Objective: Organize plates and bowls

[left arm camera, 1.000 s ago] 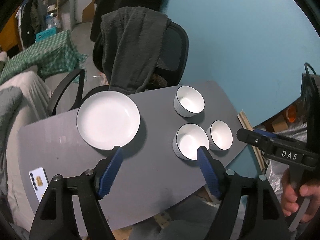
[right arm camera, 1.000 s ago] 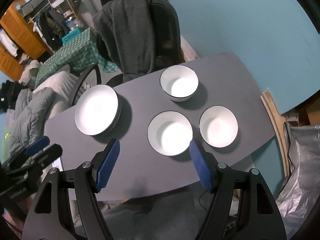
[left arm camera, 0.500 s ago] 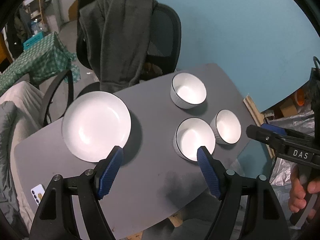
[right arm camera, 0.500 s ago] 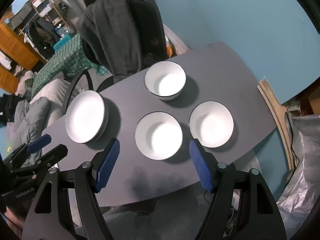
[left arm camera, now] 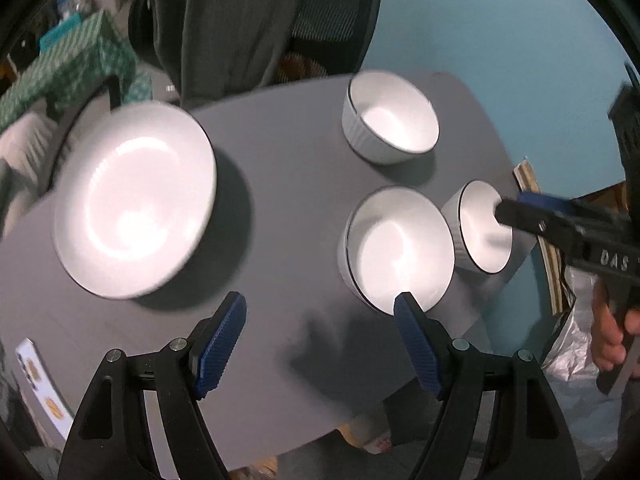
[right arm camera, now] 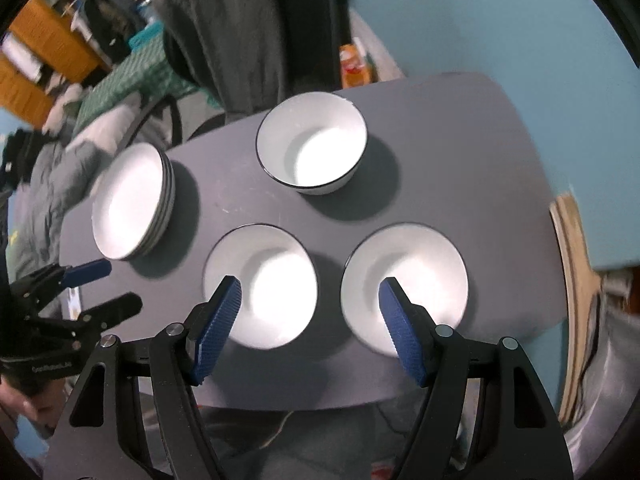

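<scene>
Left wrist blurs the plate stack (left arm camera: 134, 204); both grippers (left gripper (left arm camera: 320, 340), right gripper (right arm camera: 308, 320)) gape wide, empty.

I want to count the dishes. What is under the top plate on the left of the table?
Under the top plate the edges of more plates show, stacked. Their insides are covered, and the exact number is unclear.

A cluttered home room: draped office chair (left arm camera: 256, 20), checkered bedding (left arm camera: 68, 68), wooden shelves (right arm camera: 40, 52).
</scene>
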Demonstrator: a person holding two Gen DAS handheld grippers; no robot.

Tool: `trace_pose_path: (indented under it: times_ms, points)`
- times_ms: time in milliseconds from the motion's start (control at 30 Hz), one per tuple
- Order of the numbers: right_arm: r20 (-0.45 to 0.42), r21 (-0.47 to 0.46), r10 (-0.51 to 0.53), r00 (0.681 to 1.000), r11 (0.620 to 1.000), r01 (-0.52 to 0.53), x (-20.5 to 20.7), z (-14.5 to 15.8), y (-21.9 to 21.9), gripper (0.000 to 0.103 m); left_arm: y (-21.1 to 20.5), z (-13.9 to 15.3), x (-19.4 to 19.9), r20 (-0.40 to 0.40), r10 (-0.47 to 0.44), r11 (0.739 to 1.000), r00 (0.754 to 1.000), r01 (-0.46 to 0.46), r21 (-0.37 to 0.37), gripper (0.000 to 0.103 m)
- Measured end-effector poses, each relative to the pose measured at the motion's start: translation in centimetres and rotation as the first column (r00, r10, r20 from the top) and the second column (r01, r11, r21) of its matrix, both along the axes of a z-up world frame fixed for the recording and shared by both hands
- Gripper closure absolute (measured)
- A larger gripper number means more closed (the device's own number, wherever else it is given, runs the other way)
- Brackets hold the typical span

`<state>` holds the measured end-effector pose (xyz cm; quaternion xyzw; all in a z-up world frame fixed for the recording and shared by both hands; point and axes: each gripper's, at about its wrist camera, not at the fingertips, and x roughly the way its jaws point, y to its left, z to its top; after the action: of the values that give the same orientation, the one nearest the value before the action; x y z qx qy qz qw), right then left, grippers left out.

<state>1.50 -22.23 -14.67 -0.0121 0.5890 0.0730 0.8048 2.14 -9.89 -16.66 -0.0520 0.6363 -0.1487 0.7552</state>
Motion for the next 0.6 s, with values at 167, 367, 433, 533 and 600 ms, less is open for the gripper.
trace_pose_path:
  times_ms: [167, 367, 433, 533, 600]
  points:
    - [-0.051, 0.012, 0.117, 0.992, 0.993, -0.117, 2.6, -2.0, 0.2, 0.032, -1.3, -2.1, -0.2, -0.053, 0.081, 0.997, 0.995, -0.080, 0.020, 0.025]
    - [-0.135, -0.011, 0.297, 0.945, 0.954, -0.301, 4.2, -4.4, 1.5, 0.032, -2.1, -4.2, -0.2, -0.131, 0.261, 0.965, 0.956, -0.260, 0.023, 0.025]
    - [-0.156, -0.012, 0.352, 0.923, 0.934, -0.358, 4.4, -4.9, 2.0, 0.032, -2.4, -4.8, -0.3, -0.142, 0.312, 0.950, 0.939, -0.311, 0.029, 0.025]
    - [-0.180, -0.011, 0.406, 0.896, 0.910, -0.414, 4.8, -5.5, 2.5, 0.032, -2.8, -5.6, -0.5, -0.162, 0.360, 0.933, 0.919, -0.356, 0.057, 0.025]
    - [-0.197, -0.013, 0.449, 0.872, 0.888, -0.460, 4.6, -6.0, 3.0, 0.032, -2.8, -6.1, -0.7, -0.176, 0.405, 0.914, 0.897, -0.401, 0.060, 0.025]
